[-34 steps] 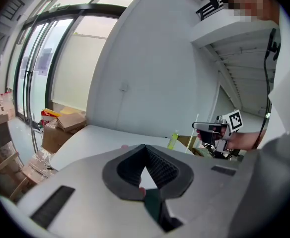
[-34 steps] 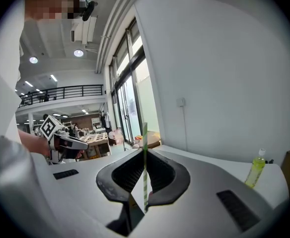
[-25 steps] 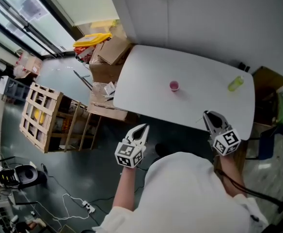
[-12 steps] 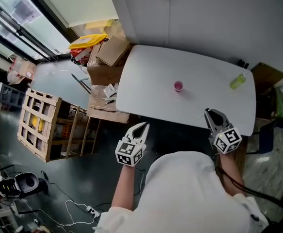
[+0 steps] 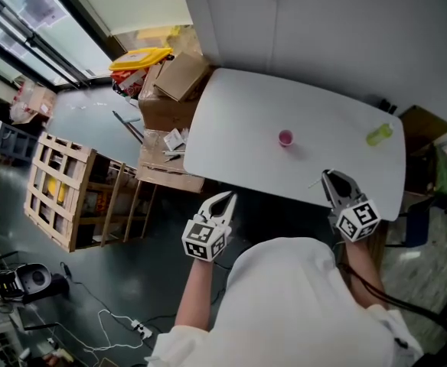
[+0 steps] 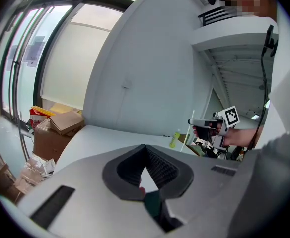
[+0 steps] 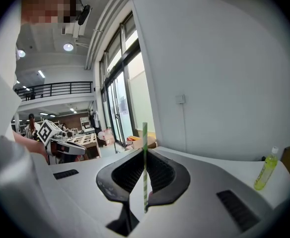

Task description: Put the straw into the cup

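My left gripper [image 6: 145, 148] has its jaws pressed tip to tip with nothing between them. It hangs just short of the near edge of the white rounded desk [image 5: 239, 128]. My right gripper [image 7: 144, 150] is clamped on the thin green-and-white striped straw [image 7: 144, 172], which stands upright between the pads, and its tips reach over the desk's near edge.

Farther in, near the middle of the desk, stands the small pink cup [image 5: 285, 138], well apart from the straw. A yellow-green plastic bottle [image 5: 379, 134] sits at the far right corner. Behind the desk rises a plain white wall [image 5: 323, 29].

To the left of the desk are brown cardboard boxes [image 5: 179, 79], and beyond them a pale wooden slatted crate [image 5: 63, 189] on the dark grey floor [image 5: 132, 297].

Only the head view shows the cup clearly, and there the straw is a faint sliver. The right gripper view shows the straw's stripes and, past tall windows, a lit hall with a railed balcony [image 7: 55, 89].
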Action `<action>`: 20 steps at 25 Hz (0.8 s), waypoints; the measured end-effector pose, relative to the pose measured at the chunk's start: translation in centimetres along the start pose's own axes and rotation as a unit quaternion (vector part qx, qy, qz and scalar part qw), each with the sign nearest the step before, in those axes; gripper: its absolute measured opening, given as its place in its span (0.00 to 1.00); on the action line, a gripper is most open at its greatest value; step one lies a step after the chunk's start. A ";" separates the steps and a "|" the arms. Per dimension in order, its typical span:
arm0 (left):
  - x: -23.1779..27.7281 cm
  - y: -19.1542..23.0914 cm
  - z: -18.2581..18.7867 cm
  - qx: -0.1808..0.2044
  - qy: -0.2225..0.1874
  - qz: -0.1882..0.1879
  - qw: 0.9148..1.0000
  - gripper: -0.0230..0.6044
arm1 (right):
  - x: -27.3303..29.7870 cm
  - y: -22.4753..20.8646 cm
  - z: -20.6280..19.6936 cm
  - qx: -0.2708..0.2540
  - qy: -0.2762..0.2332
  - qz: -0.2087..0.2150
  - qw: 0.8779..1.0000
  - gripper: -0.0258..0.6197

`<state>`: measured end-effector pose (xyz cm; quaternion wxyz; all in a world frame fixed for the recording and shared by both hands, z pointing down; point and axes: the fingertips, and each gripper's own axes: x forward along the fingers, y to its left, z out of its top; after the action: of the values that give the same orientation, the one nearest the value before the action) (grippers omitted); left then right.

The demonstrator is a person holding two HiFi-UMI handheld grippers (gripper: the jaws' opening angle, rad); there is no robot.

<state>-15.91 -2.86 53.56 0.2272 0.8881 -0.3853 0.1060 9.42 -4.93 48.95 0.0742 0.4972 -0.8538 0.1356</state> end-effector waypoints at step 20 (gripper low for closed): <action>6.7 3.8 2.0 -0.022 0.015 0.052 0.998 0.04 | 10.4 -6.4 -0.9 0.003 0.042 0.058 0.997 0.11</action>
<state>-14.07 -10.36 55.47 0.2463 0.8601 -0.4296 0.1225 9.83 -16.27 53.54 0.1007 0.4411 -0.8767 0.1634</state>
